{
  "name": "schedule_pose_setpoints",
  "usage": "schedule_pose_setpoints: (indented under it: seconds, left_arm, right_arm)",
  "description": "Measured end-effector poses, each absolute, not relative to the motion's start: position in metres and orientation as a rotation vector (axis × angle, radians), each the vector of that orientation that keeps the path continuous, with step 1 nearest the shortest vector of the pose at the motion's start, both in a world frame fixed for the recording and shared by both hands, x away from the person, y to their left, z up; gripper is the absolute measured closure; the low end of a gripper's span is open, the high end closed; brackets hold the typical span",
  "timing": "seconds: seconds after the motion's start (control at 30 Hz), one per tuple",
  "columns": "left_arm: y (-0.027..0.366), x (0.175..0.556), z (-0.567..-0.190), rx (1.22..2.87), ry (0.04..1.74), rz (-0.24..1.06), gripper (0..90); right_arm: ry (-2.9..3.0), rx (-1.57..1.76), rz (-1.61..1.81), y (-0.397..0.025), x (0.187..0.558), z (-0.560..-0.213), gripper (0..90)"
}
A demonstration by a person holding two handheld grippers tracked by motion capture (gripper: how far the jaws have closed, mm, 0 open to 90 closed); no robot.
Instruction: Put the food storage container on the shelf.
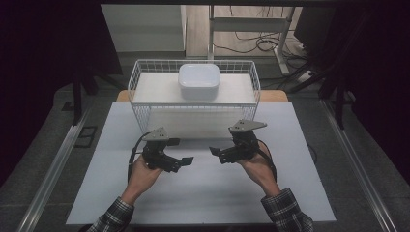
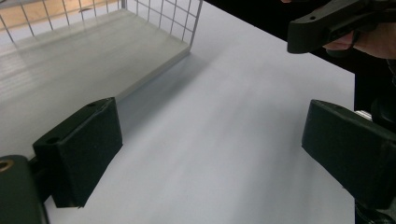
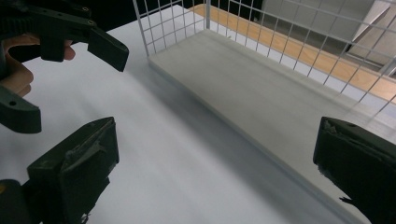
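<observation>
The left hand-held gripper point(image 1: 186, 161) hovers over the white surface point(image 1: 203, 193) with its jaws apart and nothing between them. The right hand-held gripper point(image 1: 215, 152), tip facing the left one's and just beside it, is likewise spread wide and empty (both point inward). Just beyond them stands a white wire basket point(image 1: 140, 77), and a white lidded container point(image 1: 198, 81) rests inside it toward the back.
</observation>
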State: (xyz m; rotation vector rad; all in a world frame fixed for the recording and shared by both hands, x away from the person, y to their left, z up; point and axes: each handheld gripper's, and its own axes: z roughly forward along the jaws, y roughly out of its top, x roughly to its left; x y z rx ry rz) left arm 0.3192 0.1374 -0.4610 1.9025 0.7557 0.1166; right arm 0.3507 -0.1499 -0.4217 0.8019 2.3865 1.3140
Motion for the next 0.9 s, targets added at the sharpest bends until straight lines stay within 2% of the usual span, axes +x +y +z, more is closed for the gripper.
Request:
schedule_pose_setpoints:
  seconds: [0.9]
  left_arm:
    - [0.155, 0.281, -0.477, 1.921, 0.785, 0.168, 5.5]
  right_arm:
    - [2.379, 0.811, 1.339, -0.177, 0.316, -0.435, 0.0]
